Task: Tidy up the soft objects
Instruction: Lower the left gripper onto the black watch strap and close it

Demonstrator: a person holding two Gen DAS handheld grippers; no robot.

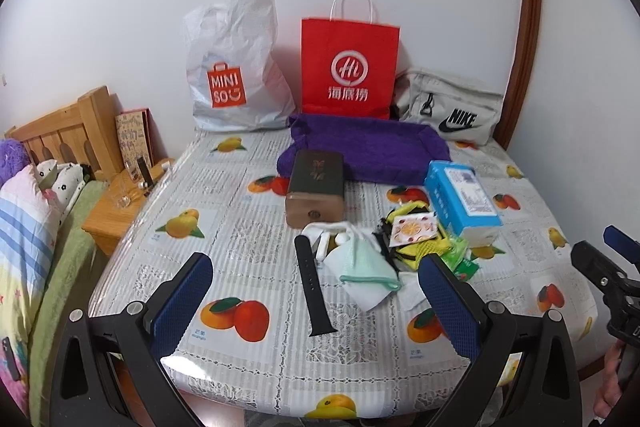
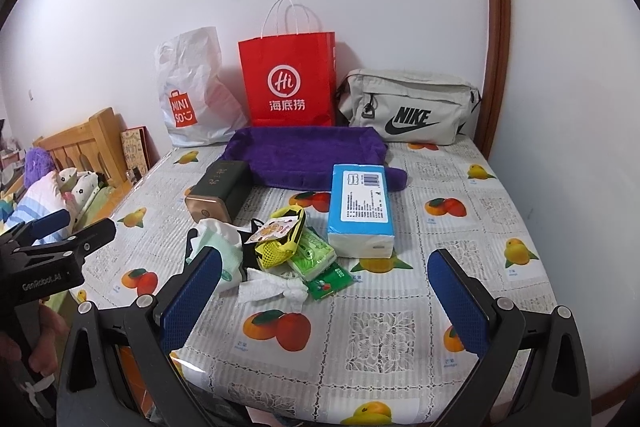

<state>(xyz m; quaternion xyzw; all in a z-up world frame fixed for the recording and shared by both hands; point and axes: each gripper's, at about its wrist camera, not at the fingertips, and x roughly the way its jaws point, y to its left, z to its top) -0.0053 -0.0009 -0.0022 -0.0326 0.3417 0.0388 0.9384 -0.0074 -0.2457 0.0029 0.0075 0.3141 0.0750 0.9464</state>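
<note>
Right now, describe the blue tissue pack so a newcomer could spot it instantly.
Start at the red paper bag standing against the wall, then come forward over the purple tray lying on the fruit-print tablecloth. The tissue pack lies just in front of the tray's right end: a blue-and-white brick with a barcode label, the largest item beside the small clutter pile.

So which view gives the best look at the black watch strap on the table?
The left wrist view: the black watch strap lies full length on the tablecloth, between the open left gripper fingers, unobstructed. In the right wrist view I cannot make it out; the right gripper's blue finger and the white cloth pile cover that area.
</note>
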